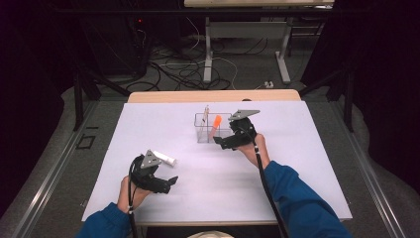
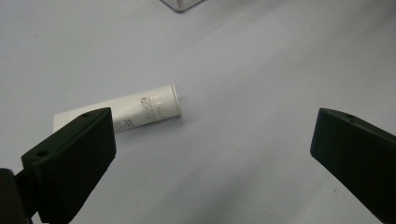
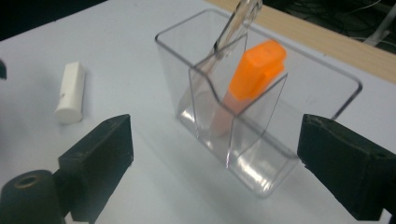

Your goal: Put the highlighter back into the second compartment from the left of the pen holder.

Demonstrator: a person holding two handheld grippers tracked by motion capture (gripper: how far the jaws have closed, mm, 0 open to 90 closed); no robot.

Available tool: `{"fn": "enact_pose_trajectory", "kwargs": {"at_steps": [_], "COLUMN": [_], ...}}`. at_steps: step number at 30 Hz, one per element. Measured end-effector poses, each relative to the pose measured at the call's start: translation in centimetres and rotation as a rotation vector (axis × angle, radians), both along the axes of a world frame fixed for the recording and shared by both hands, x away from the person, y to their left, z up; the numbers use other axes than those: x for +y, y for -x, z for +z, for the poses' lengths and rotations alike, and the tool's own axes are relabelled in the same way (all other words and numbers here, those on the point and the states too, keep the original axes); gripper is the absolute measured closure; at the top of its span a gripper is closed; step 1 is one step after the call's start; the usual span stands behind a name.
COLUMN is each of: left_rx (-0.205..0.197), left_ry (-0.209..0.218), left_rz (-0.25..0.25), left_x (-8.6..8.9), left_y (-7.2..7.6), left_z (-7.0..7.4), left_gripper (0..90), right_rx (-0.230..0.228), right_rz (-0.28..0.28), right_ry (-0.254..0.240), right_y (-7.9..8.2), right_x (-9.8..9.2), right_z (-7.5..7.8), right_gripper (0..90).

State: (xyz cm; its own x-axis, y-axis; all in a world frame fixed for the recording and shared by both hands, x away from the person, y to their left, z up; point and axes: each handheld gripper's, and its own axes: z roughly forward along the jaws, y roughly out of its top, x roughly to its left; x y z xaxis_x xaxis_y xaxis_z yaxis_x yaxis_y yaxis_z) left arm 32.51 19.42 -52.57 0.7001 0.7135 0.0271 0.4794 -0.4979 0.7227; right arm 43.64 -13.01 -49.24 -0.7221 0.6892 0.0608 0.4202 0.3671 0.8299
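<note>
So far your orange marker [image 3: 254,70] stands in the clear organizer [image 3: 327,70], your right tool [image 3: 215,154] wide and empty, while the white tube [image 2: 140,108] lies on the tabletop [image 1: 297,163] before your wide-open left tool [image 2: 210,154].

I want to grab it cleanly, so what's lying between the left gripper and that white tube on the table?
Nothing: in the left gripper view, bare white table separates the open left gripper from the white tube, which lies on its side just past the left jaw.

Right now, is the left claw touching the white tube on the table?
Apart. In the left gripper view, the left claw stands open, and the white tube lies on the table beyond its jaws, with bare surface between the tube and both of them.
</note>
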Motion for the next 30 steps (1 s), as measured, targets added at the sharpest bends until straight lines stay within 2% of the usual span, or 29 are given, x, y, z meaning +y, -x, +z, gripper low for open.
{"fn": "enact_pose_trajectory", "kwargs": {"at_steps": [1, 6, 7, 12, 16, 19, 21, 23, 25, 26, 30], "left_rx": [0.002, -0.004, -0.009, -0.006, -0.008, -0.005, -0.01, -0.007, -0.003, -0.004, -0.006], "left_ry": [-0.001, 0.013, 0.006, 0.003, 0.001, 0.0, 0.006, 0.004, 0.001, 0.001, -0.003], "left_rz": [0.001, 0.008, 0.009, 0.005, 0.005, 0.003, 0.007, 0.005, 0.005, 0.005, 0.002], "left_x": [0.0, 0.0, 0.0, 0.1, 0.1, 0.1, 0.0, 0.0, 0.0, 0.0, 0.1], "left_y": [0.0, -0.1, 0.0, 0.0, -0.1, -0.1, -0.1, -0.1, -0.1, -0.1, -0.1], "left_z": [0.0, -0.1, -0.1, -0.1, -0.1, -0.1, -0.1, -0.1, -0.1, -0.1, -0.1], "left_gripper": [0.0, 0.0, 0.0, 0.0, 0.0, 0.0, 0.0, 0.0, 0.0, 0.0, 0.0], "right_rx": [0.017, 0.039, 0.066, 0.071, 0.092, 0.085, 0.102, 0.096, 0.113, 0.097, 0.115], "right_rz": [0.012, 0.029, 0.054, 0.058, 0.068, 0.08, 0.086, 0.076, 0.088, 0.081, 0.085], "right_ry": [0.008, 0.016, 0.027, 0.041, 0.063, 0.068, 0.079, 0.081, 0.096, 0.085, 0.092], "right_y": [0.7, 1.9, 2.4, 3.5, 4.6, 5.5, 5.9, 6.4, 6.6, 6.7, 7.2], "right_x": [-0.5, -1.3, -1.8, -2.4, -3.2, -3.9, -4.2, -4.7, -4.9, -5.0, -5.8], "right_z": [-0.3, -1.0, -1.2, -1.8, -2.2, -2.7, -2.8, -3.3, -3.3, -3.5, -3.7], "right_gripper": [7.6, 5.9, 3.3, 2.8, 2.2, 2.1, 2.0, 2.0, 2.0, 2.0, 2.1]}}
